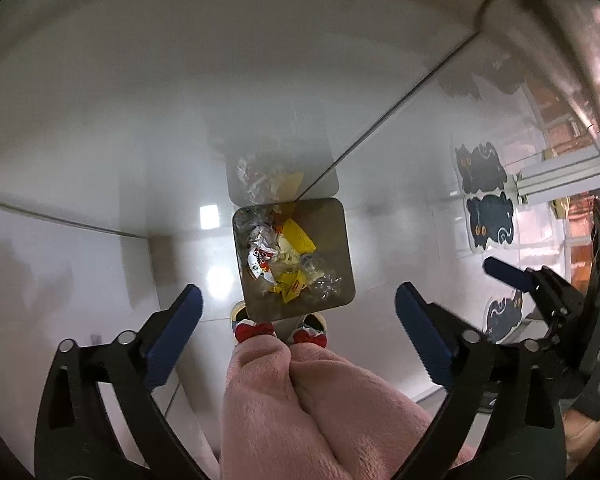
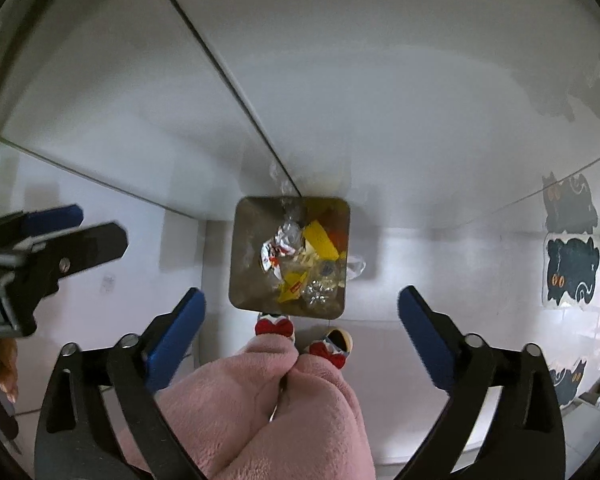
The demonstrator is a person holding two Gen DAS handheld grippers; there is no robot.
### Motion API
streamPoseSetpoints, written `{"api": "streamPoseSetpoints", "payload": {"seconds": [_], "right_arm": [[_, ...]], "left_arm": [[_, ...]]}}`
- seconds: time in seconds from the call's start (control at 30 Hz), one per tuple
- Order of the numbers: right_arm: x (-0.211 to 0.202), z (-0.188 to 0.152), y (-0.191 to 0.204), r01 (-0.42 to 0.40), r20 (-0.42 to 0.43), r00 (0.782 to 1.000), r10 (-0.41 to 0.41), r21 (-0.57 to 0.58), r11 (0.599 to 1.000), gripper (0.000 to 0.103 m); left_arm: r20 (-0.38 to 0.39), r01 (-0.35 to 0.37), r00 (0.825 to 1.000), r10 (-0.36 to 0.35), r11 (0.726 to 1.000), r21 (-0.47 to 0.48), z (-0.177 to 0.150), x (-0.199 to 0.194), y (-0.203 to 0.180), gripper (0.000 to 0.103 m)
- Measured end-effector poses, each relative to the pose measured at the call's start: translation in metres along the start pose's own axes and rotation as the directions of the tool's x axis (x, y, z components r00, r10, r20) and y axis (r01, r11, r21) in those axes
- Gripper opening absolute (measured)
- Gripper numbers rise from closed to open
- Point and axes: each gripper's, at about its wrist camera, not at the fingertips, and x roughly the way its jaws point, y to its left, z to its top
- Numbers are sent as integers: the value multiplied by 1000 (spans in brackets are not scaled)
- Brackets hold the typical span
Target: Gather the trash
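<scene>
Both grippers, left (image 1: 298, 332) and right (image 2: 302, 332), are hanging wide open and empty above a bin (image 1: 340, 216) in the floor corner. Trash (image 1: 288, 260) is lying inside it. To do well: confirm nothing is clinging before moving off.

Glossy white tiled floor (image 1: 100, 280), dark cat-shaped mats (image 2: 572, 268), pink fleece trousers (image 1: 300, 408), perhaps bow-trimmed slippers (image 2: 276, 326)

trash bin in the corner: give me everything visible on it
The trash bin is a small rectangular container with rounded corners and dull, metallic-looking walls, open-topped, seen from nearly straight above. It stands upright on the glossy white floor, tucked into the wall corner, just ahead of the person's slippers. Inside lie crumpled wrappers: yellow, white-and-red, and clear plastic. Nothing grips it.
</scene>
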Motion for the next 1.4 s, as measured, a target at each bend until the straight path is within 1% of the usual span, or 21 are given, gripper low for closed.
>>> {"api": "streamPoseSetpoints", "payload": {"seconds": [0.23, 0.3, 0.43, 0.6, 0.67, 0.7, 0.77, 0.8, 0.83, 0.87, 0.9, 1.0, 1.03, 1.07, 1.1, 1.13, 1.2, 1.23, 1.27, 1.33, 1.4], "right_arm": [[-62, 8, 1, 35, 94, 995, -30, -51, 998, 100], [-85, 11, 2, 37, 132, 991, -29, -58, 998, 100], [-132, 18, 5, 47, 223, 974, -30, -67, 997, 100], [-194, 24, 16, 105, 367, 928, -63, -97, 990, 100], [-217, 25, 18, 115, 415, 907, -67, -92, 989, 100], [-231, 25, 18, 118, 448, 891, -68, -84, 989, 100], [-255, 23, 16, 121, 509, 858, -71, -66, 991, 100], [-272, 23, 15, 121, 548, 833, -74, -50, 991, 100], [-284, 23, 14, 123, 577, 813, -79, -37, 992, 100], [-300, 21, 13, 126, 615, 784, -85, -23, 992, 100], [-311, 22, 12, 130, 637, 766, -90, -16, 991, 100], [-348, 22, 15, 138, 710, 697, -102, 6, 990, 100], [-357, 21, 16, 136, 726, 680, -101, 11, 991, 100], [-365, 21, 16, 133, 739, 667, -99, 13, 991, 100], [-373, 21, 17, 131, 749, 656, -98, 15, 991, 100], [-378, 22, 19, 130, 751, 652, -100, 19, 991, 100], [-387, 22, 20, 112, 752, 653, -92, 24, 993, 100], [-391, 21, 20, 100, 751, 655, -88, 30, 995, 100], [-394, 20, 20, 90, 750, 656, -86, 35, 995, 100], [-402, 18, 18, 76, 757, 647, -86, 48, 996, 100], [-413, 14, 19, 92, 779, 617, -112, 70, 993, 100]], "left_arm": [[83, -22, 996, 25, 999, -38, -15, -65, -1, 95], [132, -54, 990, 57, 998, -32, -16, -91, -1, 95], [236, -86, 967, 93, 996, -37, -15, -141, -1, 95], [379, -112, 917, 123, 992, -52, -12, -209, -7, 95], [432, -115, 893, 128, 992, -56, -12, -233, -10, 95], [456, -118, 880, 133, 991, -60, -13, -244, -11, 95], [503, -124, 852, 143, 990, -70, -15, -266, -14, 95], [533, -127, 833, 149, 989, -77, -17, -277, -15, 95], [550, -130, 821, 153, 988, -81, -19, -283, -16, 95], [575, -128, 804, 154, 988, -86, -21, -297, -17, 95], [594, -127, 789, 155, 988, -89, -23, -305, -18, 95], [636, -148, 753, 170, 985, -89, -28, -330, -24, 95], [641, -154, 748, 176, 984, -90, -28, -334, -26, 95], [660, -167, 728, 186, 982, -92, -27, -343, -29, 95], [663, -177, 723, 196, 979, -96, -28, -348, -30, 95], [666, -183, 717, 205, 978, -104, -27, -356, -32, 95], [676, -175, 709, 201, 979, -108, -28, -367, -34, 95], [685, -174, 700, 202, 979, -110, -29, -374, -36, 95], [694, -176, 691, 203, 978, -111, -30, -379, -38, 95], [720, -177, 663, 204, 978, -115, -33, -392, -41, 95], [742, -180, 636, 211, 976, -124, -37, -402, -43, 95]]}}
